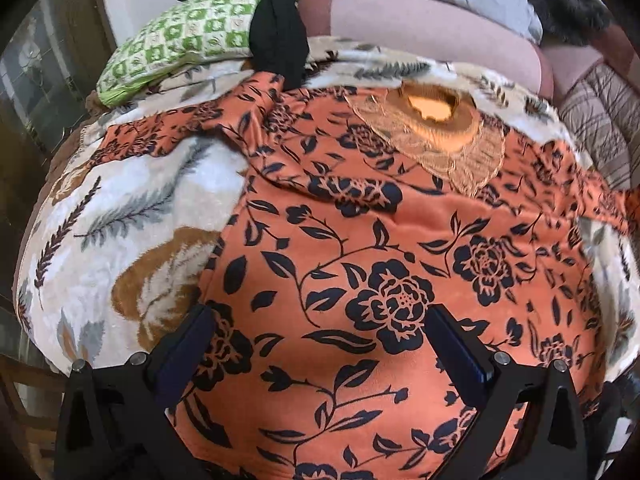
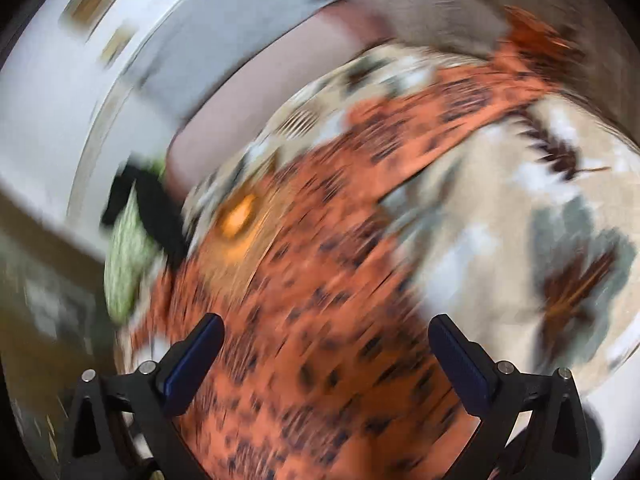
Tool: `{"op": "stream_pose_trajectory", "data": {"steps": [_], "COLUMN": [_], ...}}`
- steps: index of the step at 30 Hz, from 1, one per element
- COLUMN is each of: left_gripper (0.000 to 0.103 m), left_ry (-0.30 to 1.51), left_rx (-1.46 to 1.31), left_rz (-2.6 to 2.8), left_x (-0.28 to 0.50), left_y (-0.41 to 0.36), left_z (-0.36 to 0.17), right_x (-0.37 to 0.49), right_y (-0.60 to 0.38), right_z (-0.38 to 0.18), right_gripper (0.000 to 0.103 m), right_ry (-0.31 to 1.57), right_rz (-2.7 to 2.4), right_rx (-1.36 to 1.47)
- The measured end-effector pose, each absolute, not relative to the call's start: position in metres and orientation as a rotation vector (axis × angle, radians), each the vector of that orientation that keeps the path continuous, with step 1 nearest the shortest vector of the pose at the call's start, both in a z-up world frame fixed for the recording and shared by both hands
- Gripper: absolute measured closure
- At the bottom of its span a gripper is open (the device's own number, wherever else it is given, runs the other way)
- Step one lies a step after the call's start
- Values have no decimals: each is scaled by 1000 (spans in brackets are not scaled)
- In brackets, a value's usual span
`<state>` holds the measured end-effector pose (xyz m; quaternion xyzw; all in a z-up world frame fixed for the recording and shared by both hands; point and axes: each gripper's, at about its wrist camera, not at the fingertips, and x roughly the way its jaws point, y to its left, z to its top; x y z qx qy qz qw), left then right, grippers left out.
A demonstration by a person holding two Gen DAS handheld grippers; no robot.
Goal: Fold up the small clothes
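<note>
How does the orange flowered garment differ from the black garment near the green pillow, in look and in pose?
The orange garment has a black flower print; the black garment is plain. The orange one lies spread on the blanket, with one sleeve folded inward; the black one is bunched up and draped over the green pillow. The orange one looks far larger, though it is nearer. Neither is folded yet.
</note>
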<state>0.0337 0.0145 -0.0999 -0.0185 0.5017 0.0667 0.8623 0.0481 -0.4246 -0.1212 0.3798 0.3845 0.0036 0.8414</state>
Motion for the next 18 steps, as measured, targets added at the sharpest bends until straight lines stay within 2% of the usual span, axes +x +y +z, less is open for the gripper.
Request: {"op": "stream_pose_trajectory", "data": {"steps": [4,10,15,16,18], "left_gripper": [0,0,0,0,0], "left_ry": [1080,1093,1055,1071,1141], "left_rx": [8,23,-14,-9,-16], "left_rz": [127,133,120,123,120], "left_x": [47,75,95,99,104], "left_y": [5,4,10,12,16], "left_z": [-113,-126,-136,-146,-170], "right_x": [77,132,169,176,185], "right_y": [-524,-616,-640,-642,-648], "right_z": [-155,-204,-225,-227,-231], "right_gripper": [2,26,29,33,49], "right_ry": [717,653,645,641,632], "right_rz": [-81,-186,-238,-246,-261], "right_rx": [1095,1368,1430,1426,1409]}}
